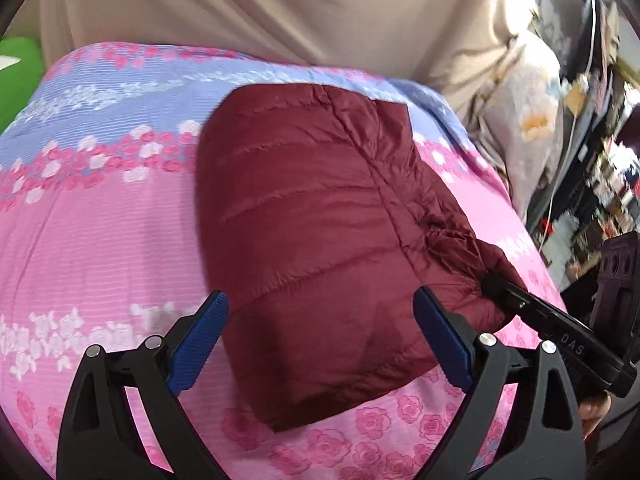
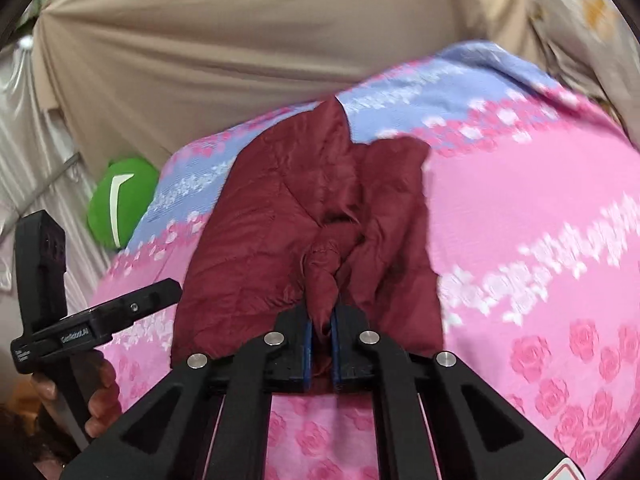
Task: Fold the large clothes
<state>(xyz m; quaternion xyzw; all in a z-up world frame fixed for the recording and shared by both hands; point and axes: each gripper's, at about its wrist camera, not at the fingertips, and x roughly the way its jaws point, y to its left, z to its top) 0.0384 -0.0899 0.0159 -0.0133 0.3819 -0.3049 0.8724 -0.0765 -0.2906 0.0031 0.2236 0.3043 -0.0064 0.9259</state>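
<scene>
A: So, where's the maroon quilted jacket (image 1: 320,216)?

B: Centre of frame in both views, lying on the pink rose-print bedcover (image 1: 100,240).

A: And the right gripper (image 2: 321,338)?

B: Clamped on a bunched fold of the jacket, low centre of its own view.

A: The left gripper (image 1: 320,340)?

B: Jaws wide apart at the bottom of its view, pads clear of the cloth, pinching nothing.
</scene>
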